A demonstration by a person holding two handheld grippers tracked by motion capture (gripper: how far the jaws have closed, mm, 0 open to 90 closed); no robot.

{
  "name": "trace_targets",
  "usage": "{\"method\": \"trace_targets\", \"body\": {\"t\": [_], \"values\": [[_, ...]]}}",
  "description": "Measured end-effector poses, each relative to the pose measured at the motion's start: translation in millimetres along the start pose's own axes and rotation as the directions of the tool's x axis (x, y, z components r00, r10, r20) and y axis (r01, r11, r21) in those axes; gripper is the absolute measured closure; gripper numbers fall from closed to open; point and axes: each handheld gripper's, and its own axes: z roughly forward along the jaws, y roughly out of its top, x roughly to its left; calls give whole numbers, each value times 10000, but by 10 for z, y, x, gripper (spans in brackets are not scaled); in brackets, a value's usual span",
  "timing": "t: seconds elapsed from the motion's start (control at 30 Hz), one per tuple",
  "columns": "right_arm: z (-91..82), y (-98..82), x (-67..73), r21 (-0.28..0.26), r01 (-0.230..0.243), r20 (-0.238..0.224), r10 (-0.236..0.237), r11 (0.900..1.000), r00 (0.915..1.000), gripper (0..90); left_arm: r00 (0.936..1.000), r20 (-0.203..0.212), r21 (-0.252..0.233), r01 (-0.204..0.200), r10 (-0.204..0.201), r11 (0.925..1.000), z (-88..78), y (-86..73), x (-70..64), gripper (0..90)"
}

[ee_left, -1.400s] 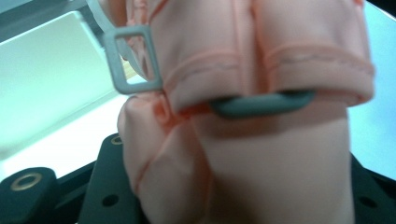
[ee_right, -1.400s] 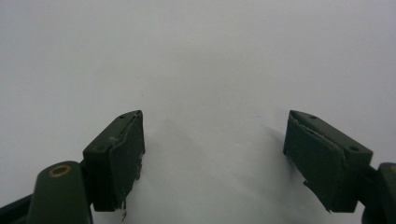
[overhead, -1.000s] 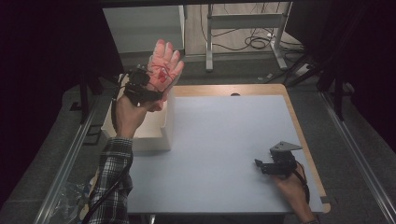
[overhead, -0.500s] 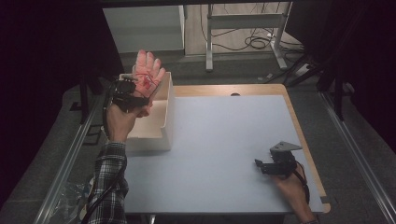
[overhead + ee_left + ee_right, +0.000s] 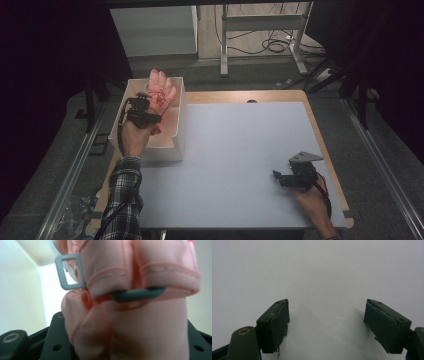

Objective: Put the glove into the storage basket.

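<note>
A pink fabric piece (image 5: 161, 91) with red stitching hangs over the open white box (image 5: 180, 105) at the table's left edge. My left gripper (image 5: 152, 111) is shut on it, just above the inside of the box. Close up in the left gripper view, the pink fabric (image 5: 140, 322) bunches between the black jaws, with a grey square buckle (image 5: 60, 272) and a grey strap (image 5: 137, 294) on it. My right gripper (image 5: 276, 175) rests low on the white table top (image 5: 240, 145) near the front right. In the right gripper view, that right gripper (image 5: 327, 302) stands open with nothing between its jaws.
The box's inside shows pinkish below the fabric; I cannot tell what lies there. A wooden rim (image 5: 320, 135) borders the table top on the right. Beyond the far edge stand a white cabinet (image 5: 155, 30), a metal frame (image 5: 260, 22) and floor cables (image 5: 272, 45).
My left hand has come down and a little to the left with the pink fabric, from above the box's far corner to low over its inside. The right hand has kept still.
</note>
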Motion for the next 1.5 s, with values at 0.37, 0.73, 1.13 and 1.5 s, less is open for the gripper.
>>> {"method": "trace_targets", "body": {"t": [0.37, 0.73, 1.13, 1.5], "values": [[0, 0, 0, -2, 3, 0, -3, 10000, 10000, 208, 9999, -32, 816, -109, 112, 9966, 218, -1, -133, 476], [0, 0, 0, -2, 2, 1, -2, 10000, 10000, 208, 9992, 310, 1645, -306, 259, 9859, 311, 38, -278, 416], [0, 0, 0, -4, -2, 0, 2, 10000, 10000, 208, 9981, 424, 1754, -515, 447, 9831, 285, 27, -265, 155], [0, 0, 0, -5, 2, 1, -2, 10000, 10000, 208, 9971, 526, 1038, -602, 550, 9928, 109, 27, -255, 92]]}}
